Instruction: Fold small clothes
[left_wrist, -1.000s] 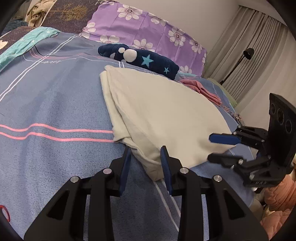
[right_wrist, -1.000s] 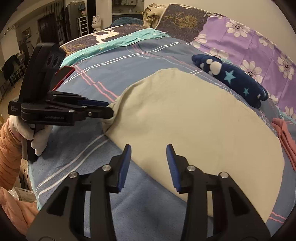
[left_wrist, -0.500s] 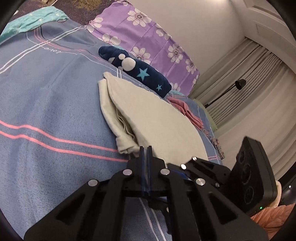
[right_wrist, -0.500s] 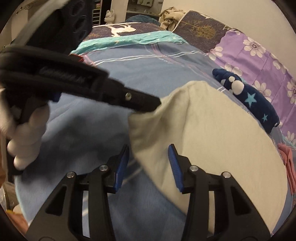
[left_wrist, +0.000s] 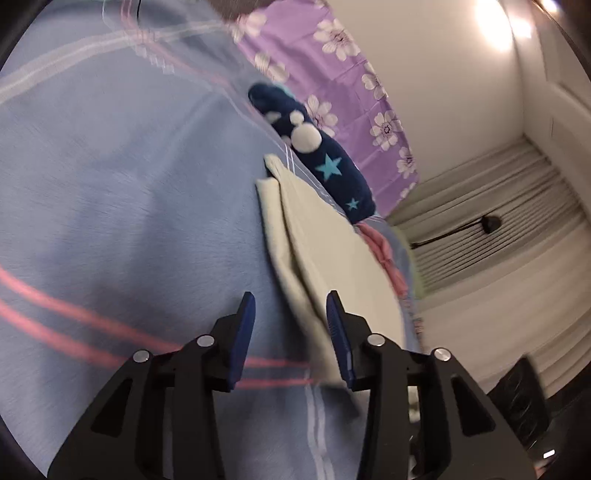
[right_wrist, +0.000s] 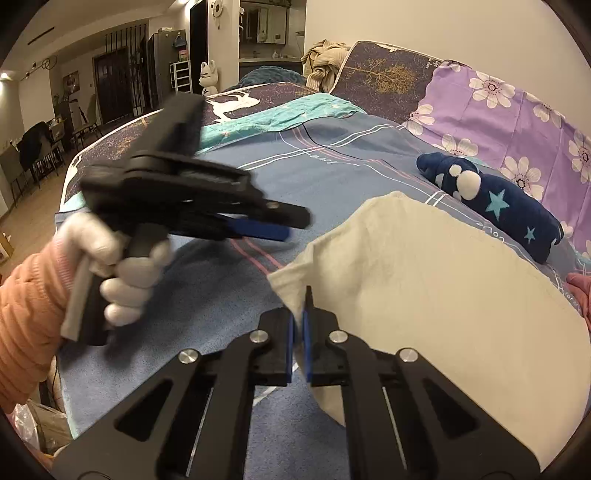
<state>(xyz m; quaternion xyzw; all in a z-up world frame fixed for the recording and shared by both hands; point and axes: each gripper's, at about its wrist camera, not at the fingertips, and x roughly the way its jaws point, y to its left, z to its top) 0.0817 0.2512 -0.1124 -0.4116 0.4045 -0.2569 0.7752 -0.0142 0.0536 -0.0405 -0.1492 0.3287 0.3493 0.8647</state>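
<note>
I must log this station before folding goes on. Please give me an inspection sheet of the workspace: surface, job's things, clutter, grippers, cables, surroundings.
Surface: blue bedspread with pink and white stripes, on a bed.
Job's things: cream garment lying folded, one near corner lifted off the bed.
Clutter: navy star-print cloth beyond the garment; pink cloth at its far side; purple flowered pillow.
Grippers: right gripper shut on the garment's corner, its jaws just closed; left gripper open, its jaws just opened, with the garment's edge between them but not pinched, held in a white-gloved hand.
Cables: nothing seen.
Surroundings: curtains, black lamp, room with chairs behind.
</note>
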